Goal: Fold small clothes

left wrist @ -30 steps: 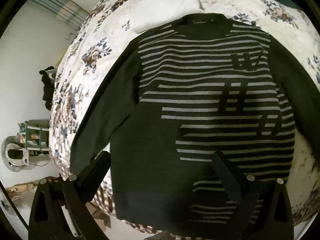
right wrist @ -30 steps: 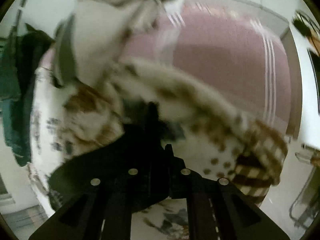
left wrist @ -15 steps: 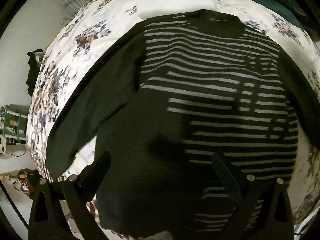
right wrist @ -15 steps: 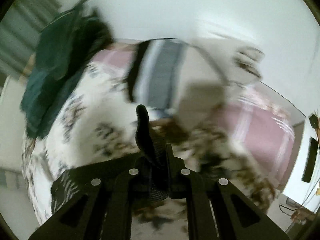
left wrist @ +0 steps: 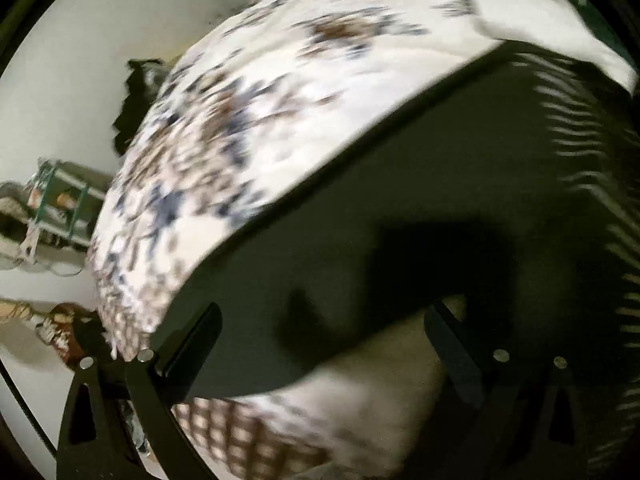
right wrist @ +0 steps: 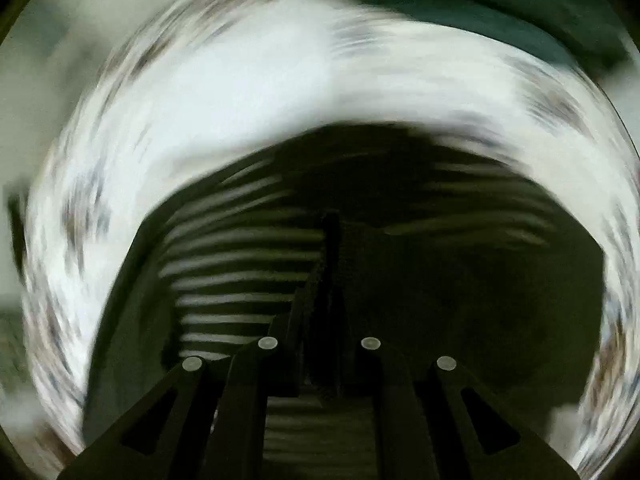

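Both cams swung closer since prev frames, heavy blur. Striped sweater [left wrist: 400,208] lies flat on floral bed [left wrist: 280,92]. Left gripper [left wrist: 324,344] over its sleeve, jaws wide apart. Right gripper [right wrist: 332,280] jaws pressed together; can't tell if cloth's pinched.

Matte black tongs [left wrist: 320,344], silver screw heads.

left tool [left wrist: 320,344] gap: wide, dark sleeve [left wrist: 360,208] lies across it, bare bed [left wrist: 380,392] patch beneath
ahead-left of left tool: floral bed cover, flat, nothing standing
far left, off bed: green rack [left wrist: 60,204], dark clothes heap [left wrist: 132,108]
right tool [right wrist: 330,280]: fingers together, striped sweater [right wrist: 240,272] right under and ahead
beyond sweater: white bedding, blurred; dark green cloth [right wrist: 500,8] at far edge
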`<state>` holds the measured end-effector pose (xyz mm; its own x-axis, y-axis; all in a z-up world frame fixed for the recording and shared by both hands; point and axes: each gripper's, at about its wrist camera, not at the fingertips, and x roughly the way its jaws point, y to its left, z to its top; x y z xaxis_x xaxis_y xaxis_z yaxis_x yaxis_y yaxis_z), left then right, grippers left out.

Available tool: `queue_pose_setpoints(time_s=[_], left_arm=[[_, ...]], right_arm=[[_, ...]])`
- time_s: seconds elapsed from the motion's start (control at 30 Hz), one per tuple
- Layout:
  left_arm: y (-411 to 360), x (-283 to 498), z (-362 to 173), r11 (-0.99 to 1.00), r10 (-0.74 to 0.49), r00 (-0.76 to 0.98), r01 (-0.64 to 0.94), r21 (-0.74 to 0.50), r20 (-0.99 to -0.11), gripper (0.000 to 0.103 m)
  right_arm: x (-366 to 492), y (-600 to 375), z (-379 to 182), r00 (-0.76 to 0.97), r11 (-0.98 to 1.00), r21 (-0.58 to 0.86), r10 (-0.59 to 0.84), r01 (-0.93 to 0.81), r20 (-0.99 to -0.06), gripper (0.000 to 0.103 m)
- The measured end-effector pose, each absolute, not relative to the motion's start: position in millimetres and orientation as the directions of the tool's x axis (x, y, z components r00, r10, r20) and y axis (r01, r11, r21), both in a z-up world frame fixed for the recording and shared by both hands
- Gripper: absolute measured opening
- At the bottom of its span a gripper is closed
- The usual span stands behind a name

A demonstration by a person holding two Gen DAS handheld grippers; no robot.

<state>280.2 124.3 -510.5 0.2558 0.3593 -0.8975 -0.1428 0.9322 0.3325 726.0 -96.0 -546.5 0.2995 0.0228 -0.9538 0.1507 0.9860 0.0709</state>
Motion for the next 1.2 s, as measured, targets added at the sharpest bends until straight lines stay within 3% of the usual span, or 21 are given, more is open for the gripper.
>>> queue_pose_setpoints(time_s=[0.13,0.23,0.3,0.33,0.4,0.47,0.57,0.63,0.8,0.93,0.97,1.03,1.1,1.2], left_arm=[[181,272,-516,0.913,0.391,0.229,-0.221,0.343,-0.892,0.103],[209,266,-520,0.906,0.390,0.217,-0.264,0.330,-0.895,0.103],[224,264,-521,0.902,0.387,0.209,-0.287,0.322,-0.898,0.103],[233,263,-521,0.902,0.377,0.204,-0.301,0.308,-0.903,0.103],[251,258,-517,0.901,0.352,0.199,-0.338,0.273,-0.915,0.103],[279,247,-510,0.889,0.308,0.189,-0.407,0.211,-0.932,0.103],[312,229,-503,0.862,0.242,0.186,-0.492,0.123,-0.952,0.103],[332,217,-508,0.842,0.182,0.180,-0.536,0.059,-0.967,0.103],[358,204,-542,0.808,0.053,0.179,-0.586,-0.064,-0.982,0.102],[350,214,-571,0.808,-0.021,0.155,-0.579,-0.108,-0.988,0.094],[345,219,-574,0.821,0.009,0.150,-0.565,-0.078,-0.989,0.091],[340,222,-577,0.823,0.050,0.151,-0.566,-0.045,-0.987,0.076],[340,221,-572,0.808,0.054,0.150,-0.588,-0.044,-0.987,0.069],[350,202,-547,0.765,0.048,0.211,-0.637,-0.100,-0.976,0.069]], right_arm=[[749,27,-590,0.239,0.998,-0.043,-0.032,-0.045,-0.971,0.010],[747,66,-612,0.224,0.984,-0.147,-0.121,-0.101,-0.967,0.010],[741,70,-621,0.186,0.984,-0.144,-0.123,-0.103,-0.975,0.012],[737,66,-619,0.171,0.989,-0.118,-0.101,-0.092,-0.980,0.016],[719,49,-605,0.135,0.999,0.009,0.013,-0.033,-0.991,0.049],[690,23,-583,0.149,0.984,0.169,0.159,0.058,-0.976,0.062],[633,-22,-564,0.167,0.948,0.268,0.239,0.174,-0.956,0.065],[604,-60,-558,0.174,0.933,0.262,0.223,0.248,-0.959,0.069],[538,-121,-586,0.096,0.904,0.206,0.183,0.375,-0.978,0.069],[522,-124,-613,0.045,0.894,0.185,0.182,0.407,-0.982,0.069],[516,-122,-618,0.037,0.897,0.176,0.176,0.405,-0.984,0.069],[509,-120,-623,0.027,0.904,0.155,0.157,0.399,-0.987,0.069],[503,-117,-624,0.029,0.906,0.155,0.156,0.394,-0.987,0.069],[494,-112,-621,0.041,0.905,0.173,0.171,0.389,-0.984,0.069]])
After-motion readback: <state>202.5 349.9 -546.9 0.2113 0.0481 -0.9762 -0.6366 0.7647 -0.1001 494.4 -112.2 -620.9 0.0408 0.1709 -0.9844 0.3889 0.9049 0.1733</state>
